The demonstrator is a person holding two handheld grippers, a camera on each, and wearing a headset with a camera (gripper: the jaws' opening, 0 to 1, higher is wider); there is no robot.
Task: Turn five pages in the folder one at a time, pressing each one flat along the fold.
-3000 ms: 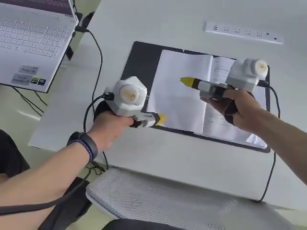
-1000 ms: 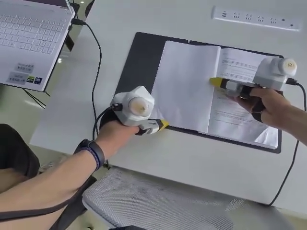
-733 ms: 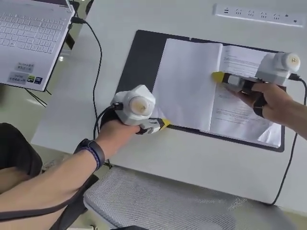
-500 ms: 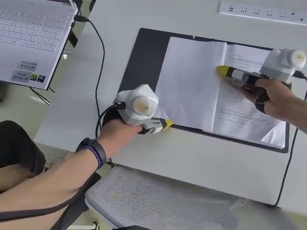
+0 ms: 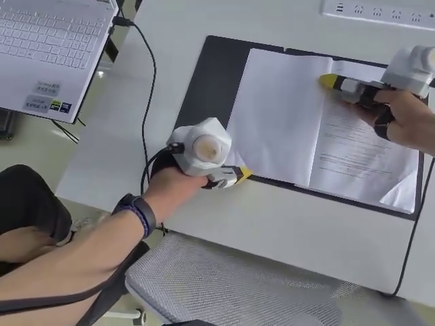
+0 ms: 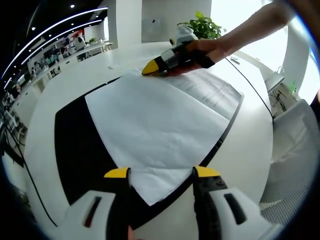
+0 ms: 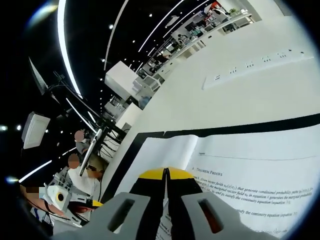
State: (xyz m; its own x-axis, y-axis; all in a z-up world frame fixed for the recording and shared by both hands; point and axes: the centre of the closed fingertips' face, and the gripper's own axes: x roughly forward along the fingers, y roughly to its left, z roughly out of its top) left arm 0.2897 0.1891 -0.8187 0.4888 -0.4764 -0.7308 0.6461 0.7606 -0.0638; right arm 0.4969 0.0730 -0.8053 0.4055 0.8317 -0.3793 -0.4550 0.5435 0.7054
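So the folder [image 5: 211,75] was lying open flat on the white table [image 5: 272,231], black cover showing along its left side. A blank white page [image 5: 279,115] covered the folder's left half and a printed page [image 5: 363,146] its right half, with the fold [image 5: 318,129] running down between them.

The right gripper [image 5: 329,81] was up near the folder's top edge, yellow tips down right at the fold on the printed side. Its own view showed the jaws pinched together, tip to tip, with nothing between them.

The left gripper [image 6: 161,172] sat at the folder's near edge, by the bottom corner of the blank page. Its jaws were spread wide, one on each side of that corner, not clamped on it. Couldn't tell if they actually touched the paper.

Other stuff: a laptop [image 5: 47,47] well off to the folder's left, a power strip [image 5: 377,13] beyond the folder's far edge, a black cable [image 5: 146,102] running down the table between the laptop and the folder.
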